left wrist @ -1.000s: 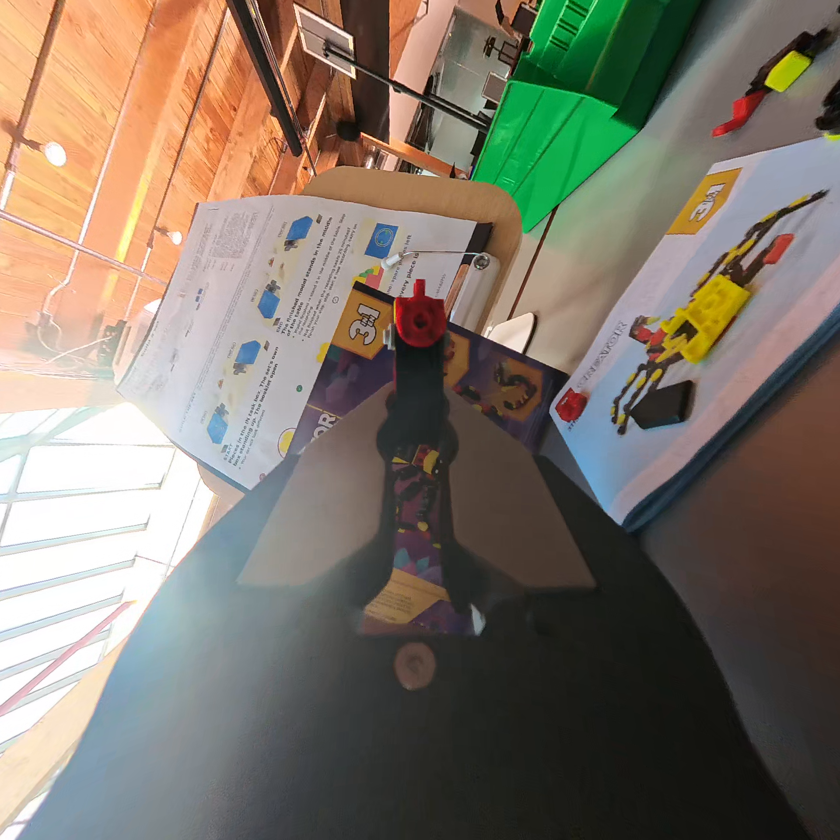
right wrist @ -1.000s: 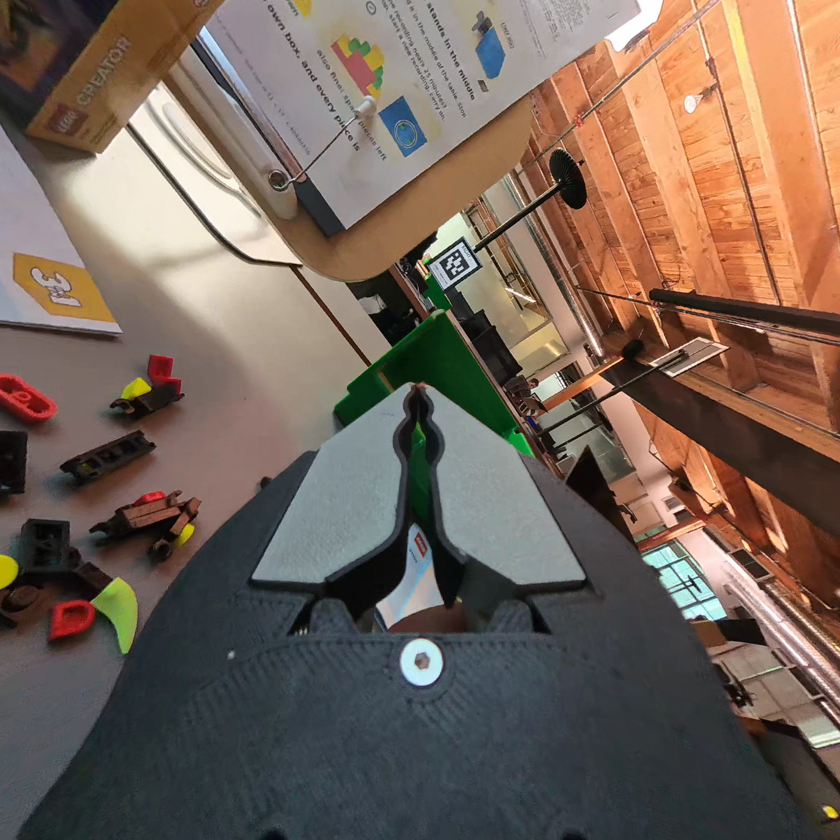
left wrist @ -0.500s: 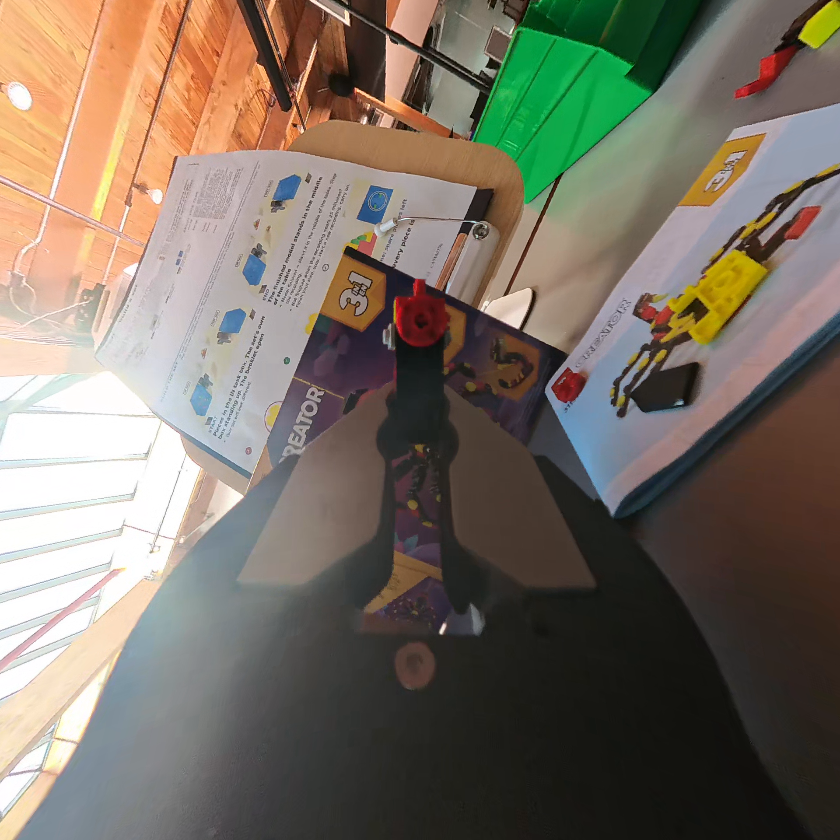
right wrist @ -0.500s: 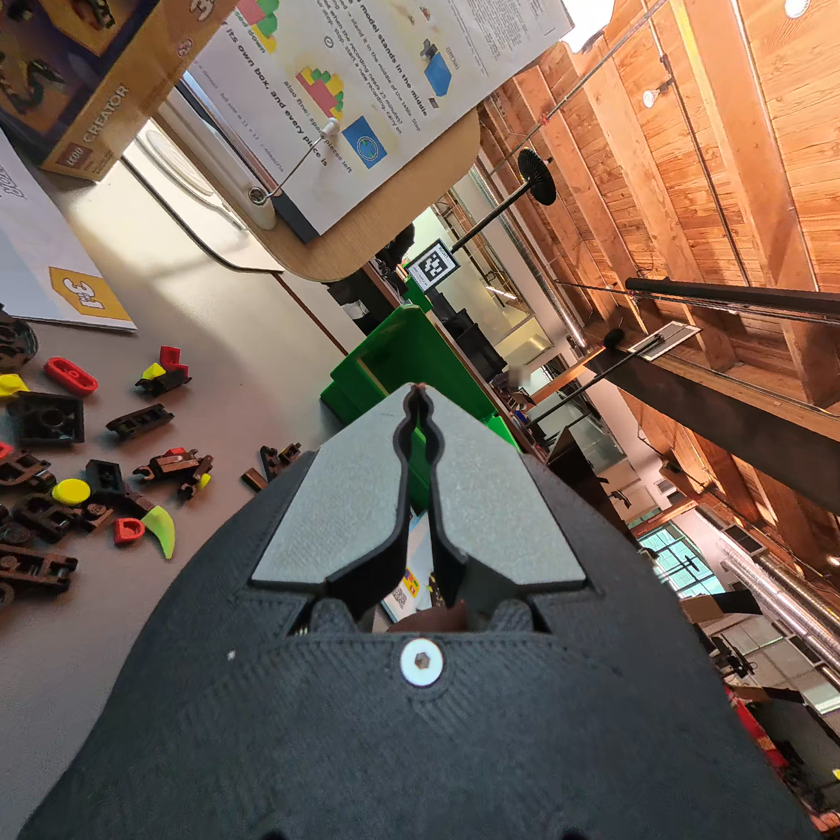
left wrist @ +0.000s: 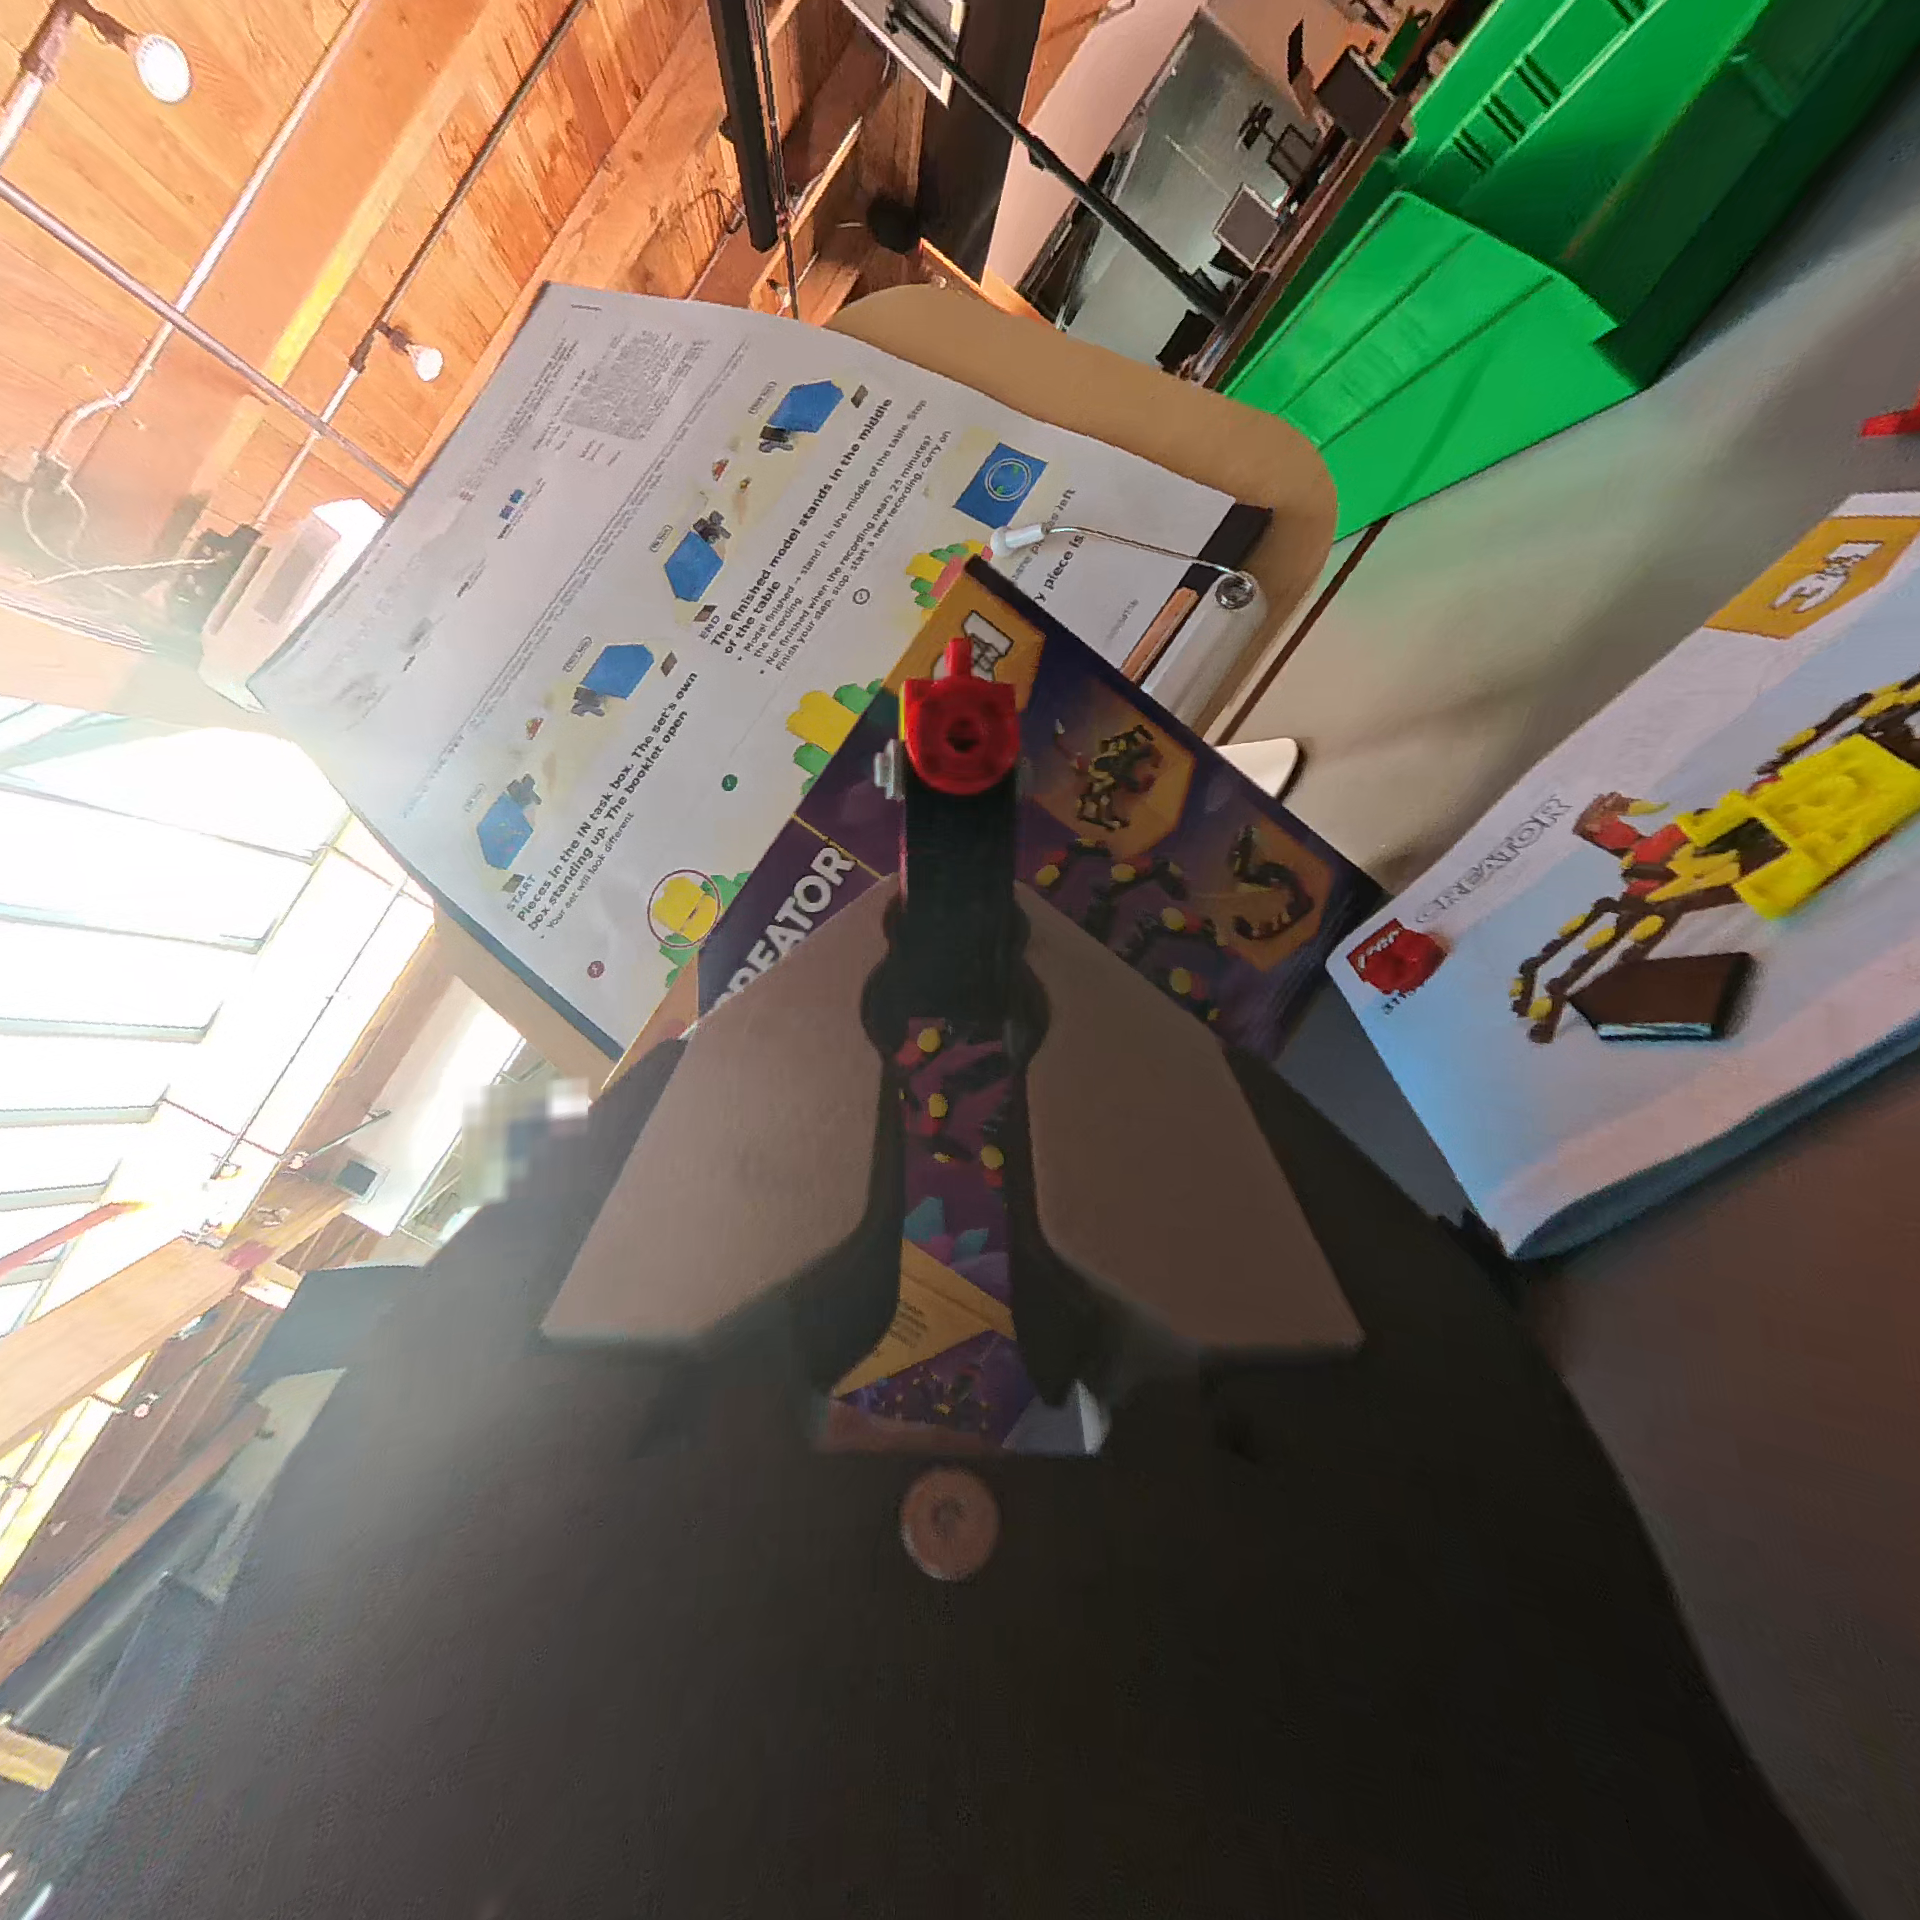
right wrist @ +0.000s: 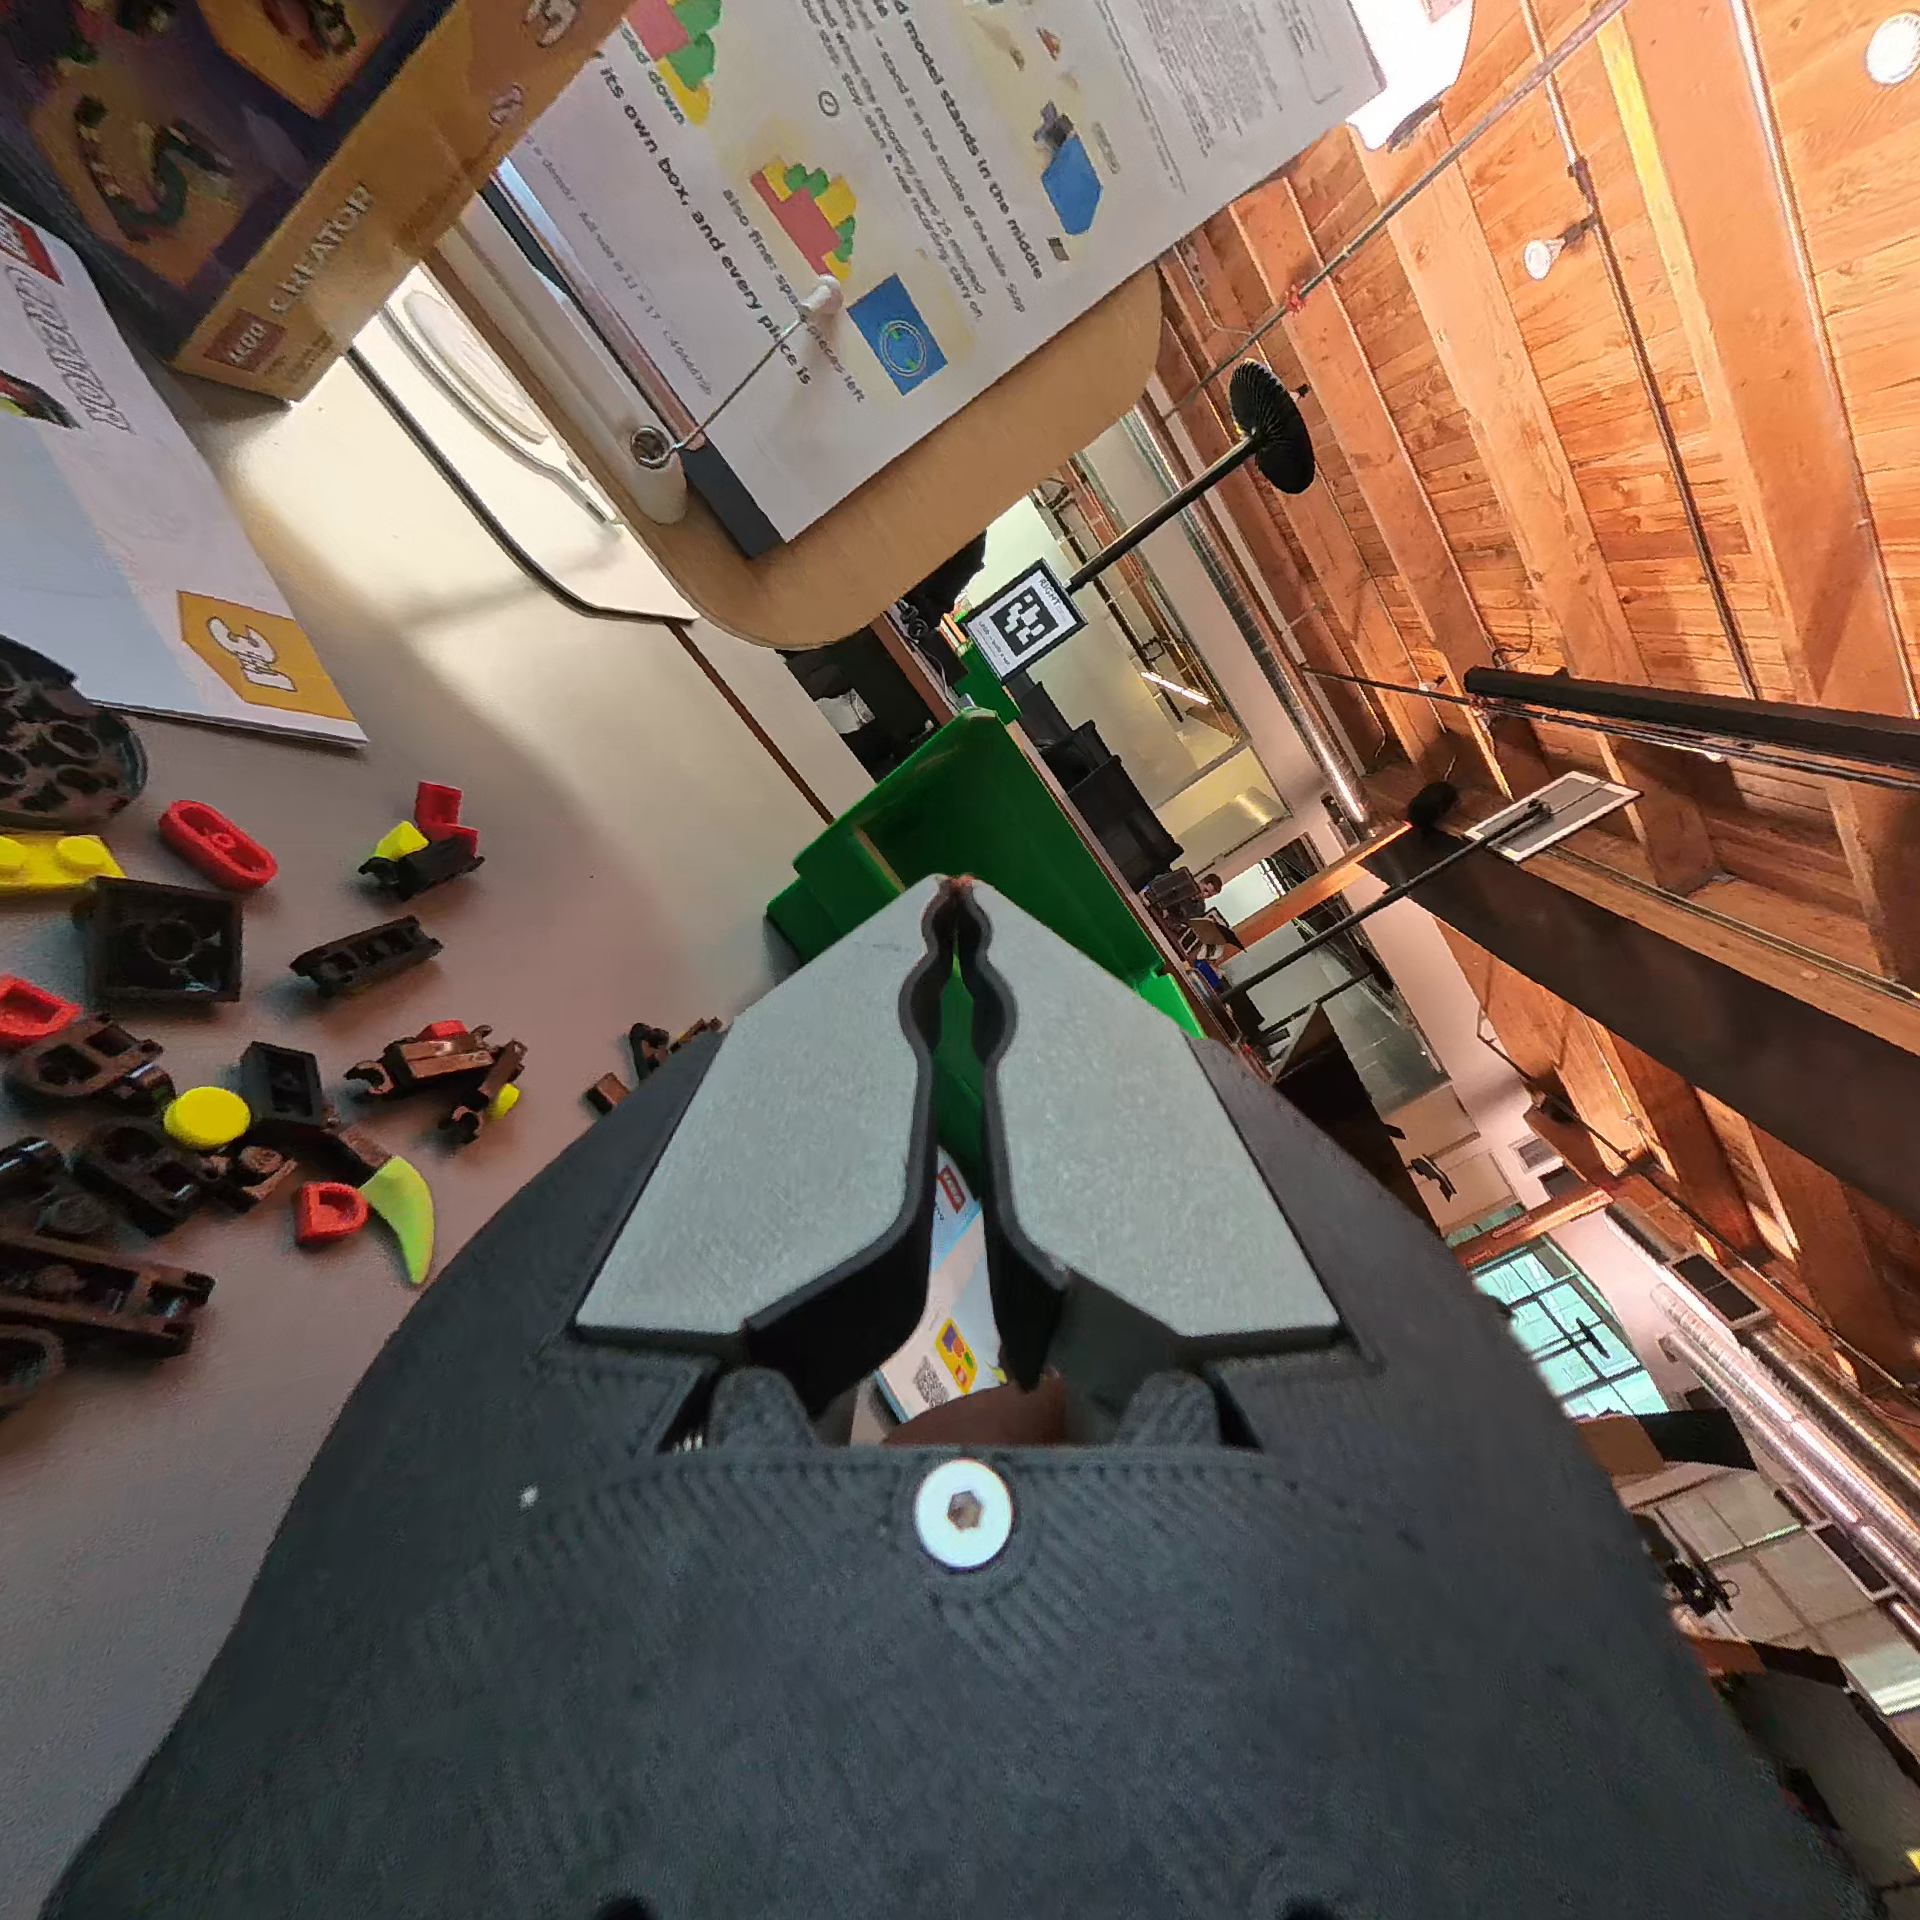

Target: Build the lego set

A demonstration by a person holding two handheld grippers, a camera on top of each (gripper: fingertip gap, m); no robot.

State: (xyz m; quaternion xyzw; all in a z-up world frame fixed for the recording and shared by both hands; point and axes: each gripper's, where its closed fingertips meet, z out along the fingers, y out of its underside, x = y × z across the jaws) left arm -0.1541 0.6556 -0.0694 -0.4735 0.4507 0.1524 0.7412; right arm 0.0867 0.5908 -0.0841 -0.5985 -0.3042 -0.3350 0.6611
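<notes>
My left gripper (left wrist: 956, 935) is shut on a long black lego assembly (left wrist: 956, 862) with a red piece (left wrist: 958, 740) at its far tip, held up in the air in front of the purple lego box (left wrist: 1164, 862). My right gripper (right wrist: 956, 899) is shut, raised above the table; a tiny brownish speck shows at its tips, and I cannot tell whether it is a piece. Loose pieces lie on the grey table to its left: a red oval (right wrist: 216, 844), a black square plate (right wrist: 166, 945), a yellow round tile (right wrist: 206, 1117) and a lime claw (right wrist: 405, 1226).
The instruction booklet (left wrist: 1662, 935) lies flat on the table, also in the right wrist view (right wrist: 135, 561). A printed sheet on a wooden stand (left wrist: 727, 623) stands behind the box. Green bins (left wrist: 1507, 260) are at the table's far side. My right gripper is the nearer one to the yellow round tile (right wrist: 206, 1117): about 11 cm, against 25 cm.
The right wrist view has swung so that more loose pieces and the booklet show at the left. The left gripper has shifted a little with its assembly; more of the box shows behind it.
</notes>
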